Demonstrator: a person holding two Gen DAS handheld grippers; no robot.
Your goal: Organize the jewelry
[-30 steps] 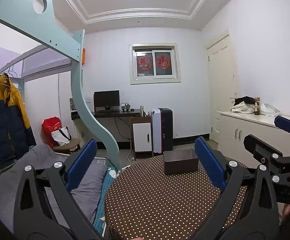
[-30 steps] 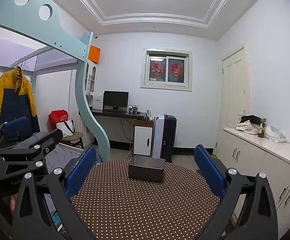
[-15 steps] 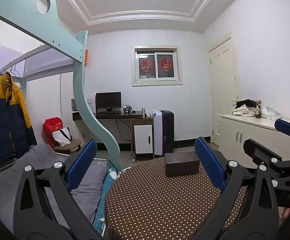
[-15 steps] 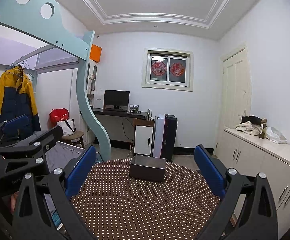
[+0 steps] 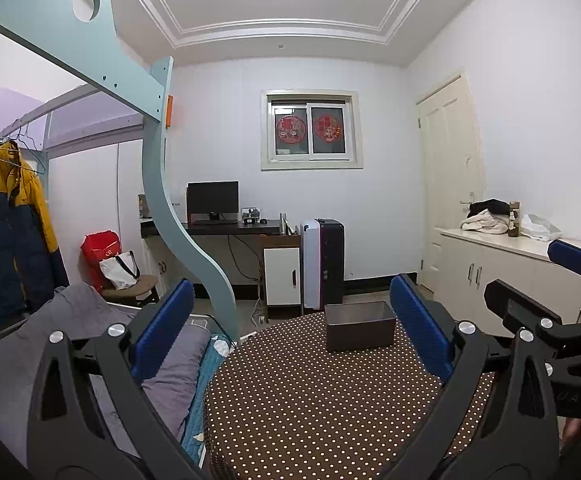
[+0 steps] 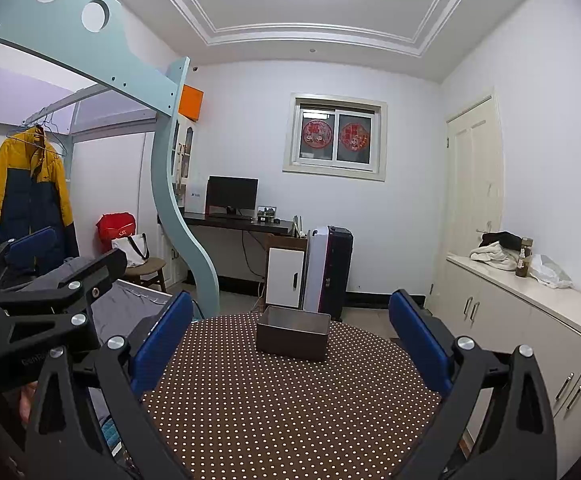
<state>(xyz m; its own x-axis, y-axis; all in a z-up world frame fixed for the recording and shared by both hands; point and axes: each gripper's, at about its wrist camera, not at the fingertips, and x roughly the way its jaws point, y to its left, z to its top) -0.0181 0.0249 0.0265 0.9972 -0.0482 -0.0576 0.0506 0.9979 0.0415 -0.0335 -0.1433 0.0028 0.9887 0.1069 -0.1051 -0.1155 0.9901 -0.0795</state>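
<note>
The left gripper (image 5: 290, 332) is hovering with jaws spread wide, holding nothing. Ahead, a small dark rectangular box (image 5: 360, 325) is sitting open-topped at the far side of the polka-dot tablecloth (image 5: 310, 400); it looks rigid and light, best pinched across 2 opposite walls. The right gripper (image 6: 290, 336) is gaping empty too.

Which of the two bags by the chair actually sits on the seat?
The white tote bag; the red bag stands behind it, against the wall.
</note>
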